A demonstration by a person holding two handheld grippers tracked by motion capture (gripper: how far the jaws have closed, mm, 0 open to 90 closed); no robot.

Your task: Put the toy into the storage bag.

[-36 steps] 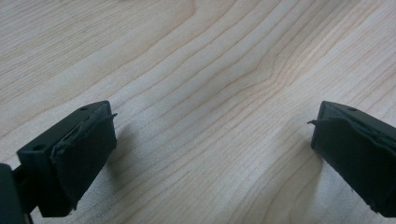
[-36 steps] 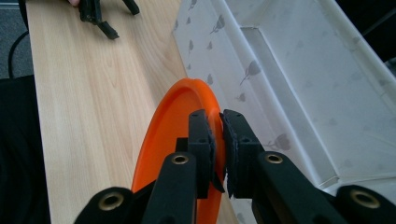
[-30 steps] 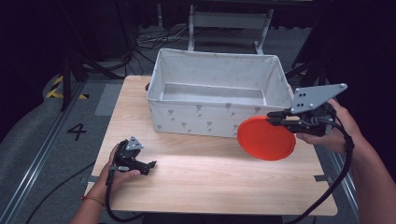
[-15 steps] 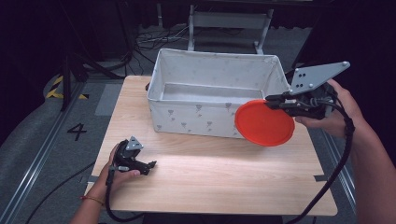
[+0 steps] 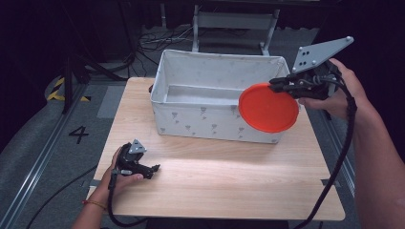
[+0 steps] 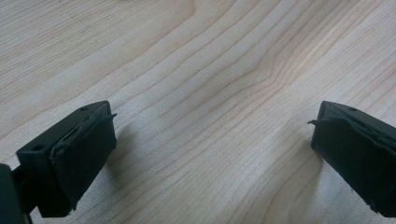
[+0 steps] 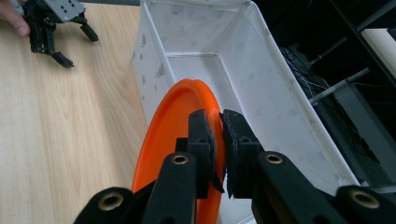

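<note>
An orange round plate (image 5: 268, 108) hangs on edge in front of the right end of the white fabric bin (image 5: 216, 71). My right gripper (image 5: 277, 85) is shut on the plate's rim, held up by a hand at the right. In the right gripper view the plate (image 7: 173, 126) is pinched between the two black jaws of that gripper (image 7: 219, 127), beside the bin's near wall (image 7: 148, 65). My left gripper (image 5: 154, 169) rests low on the wooden table (image 5: 224, 171) at the front left. Its fingers (image 6: 84, 149) stand wide apart over bare wood, with nothing between them.
The bin's inside (image 7: 219, 70) looks bare. The left gripper (image 7: 51, 23) lies far off at the table's other side in the right gripper view. Cables and a metal stand (image 5: 234, 24) sit on the dark floor beyond the table. A black cable (image 5: 341, 157) trails from the right gripper.
The right gripper has lifted the orange plate and carried it up toward the bin's right end. The left gripper has stayed where it was.
</note>
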